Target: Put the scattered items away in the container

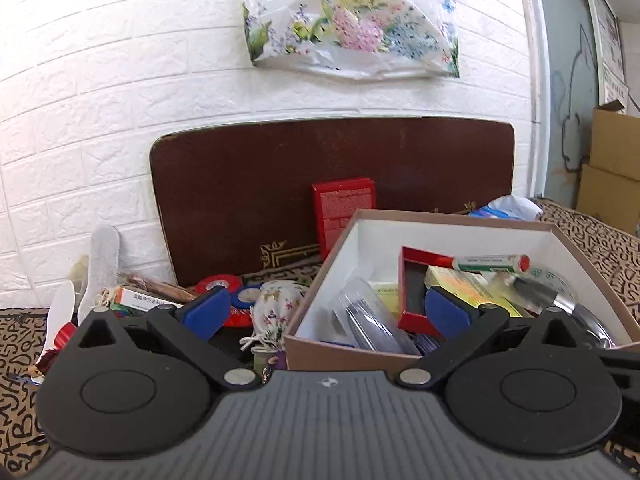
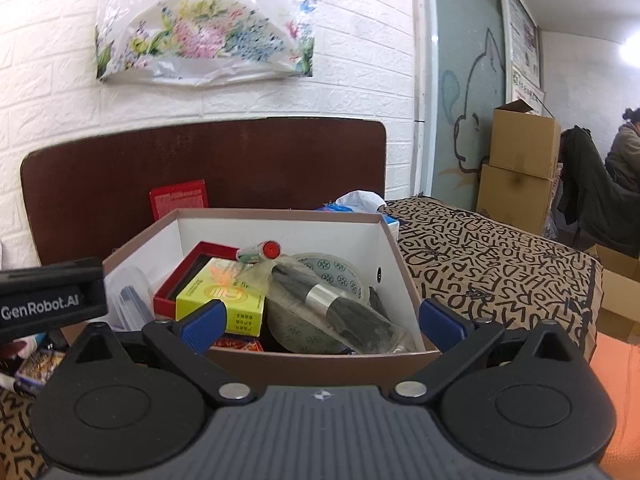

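Observation:
The cardboard box [image 1: 320, 350] [image 2: 400, 264] with a white inside stands on the patterned cloth and holds a red tray [image 1: 412, 312], a yellow carton [image 2: 222, 298], a glue stick [image 1: 490, 263], a tape roll [image 2: 340, 276] and a bagged dark brush [image 2: 332, 300]. Left of the box lie a floral pouch [image 1: 276, 312], red and blue tape rolls [image 1: 218, 282] and a small medicine box [image 1: 146, 300]. My left gripper [image 1: 326, 312] is open and empty at the box's near left corner. My right gripper [image 2: 322, 322] is open and empty over the box's near edge.
A brown board [image 1: 248, 184] leans on the white brick wall behind, with a red box [image 1: 344, 208] against it. White shoe insoles [image 1: 102, 260] stand at far left. Stacked cartons [image 2: 520, 168] and a seated person [image 2: 624, 152] are at right.

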`<state>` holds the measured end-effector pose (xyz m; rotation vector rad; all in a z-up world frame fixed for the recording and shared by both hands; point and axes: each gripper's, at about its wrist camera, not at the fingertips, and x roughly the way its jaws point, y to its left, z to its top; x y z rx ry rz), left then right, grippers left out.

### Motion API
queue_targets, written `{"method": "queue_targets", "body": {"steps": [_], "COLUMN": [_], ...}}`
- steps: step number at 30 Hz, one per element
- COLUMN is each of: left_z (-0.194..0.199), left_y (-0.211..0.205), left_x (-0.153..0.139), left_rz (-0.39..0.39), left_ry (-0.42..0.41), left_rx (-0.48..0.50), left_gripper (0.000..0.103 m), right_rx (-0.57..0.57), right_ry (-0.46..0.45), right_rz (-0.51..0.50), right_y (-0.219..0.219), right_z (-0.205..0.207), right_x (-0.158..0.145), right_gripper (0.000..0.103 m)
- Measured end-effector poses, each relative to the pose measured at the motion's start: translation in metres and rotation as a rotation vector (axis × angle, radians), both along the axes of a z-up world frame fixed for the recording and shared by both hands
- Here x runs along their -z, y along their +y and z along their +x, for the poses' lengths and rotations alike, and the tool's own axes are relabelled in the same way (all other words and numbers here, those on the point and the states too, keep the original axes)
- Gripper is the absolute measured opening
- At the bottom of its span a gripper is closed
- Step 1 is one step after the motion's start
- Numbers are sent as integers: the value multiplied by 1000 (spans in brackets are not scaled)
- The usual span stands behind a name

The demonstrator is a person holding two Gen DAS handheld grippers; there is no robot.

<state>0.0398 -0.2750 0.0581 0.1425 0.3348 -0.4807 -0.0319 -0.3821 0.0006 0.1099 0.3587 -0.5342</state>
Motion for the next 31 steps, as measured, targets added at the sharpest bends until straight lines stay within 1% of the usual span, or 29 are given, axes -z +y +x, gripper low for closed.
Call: {"method": "queue_targets", "body": {"steps": [4,6,8,11,13,16,20,23,27,31], "left_z": [-8,-11,-11,-8,-8,-5,-1,-1,2,2], "left_y": [-2,2,2,1,-2,-5,-3,-3,-1,0], "left_x": [3,4,3,2,4,5,7,8,8,9], "left_rz": [4,-22,-22,-12,12,33,20,33,21,28], "left_ry": [-72,-110,-111,-93,-93,-74,-7,-2,42,48], "left_rx": [-44,-31,-15,-19,-23,-32,-31,-36,-30,-29], "left_gripper": [103,103,103,103,103,103,103,103,103,103], "right_rx": [-8,0,6,12,13,13,12,9,8,4], "right_ry": [6,6,3,2,0,18,20,30,24,26], "right_rz": [-23,-39,-41,-31,-34,-43,-38,-43,-35,-41], "right_y": [5,6,5,3,3,4,4,4,4,5], "right_z": [0,0,-1,-2,-2,0,0,0,-1,0], "right_x": [2,2,2,2,2,4,6,7,7,7], "right_gripper": [103,103,103,103,103,103,103,103,103,103]}}
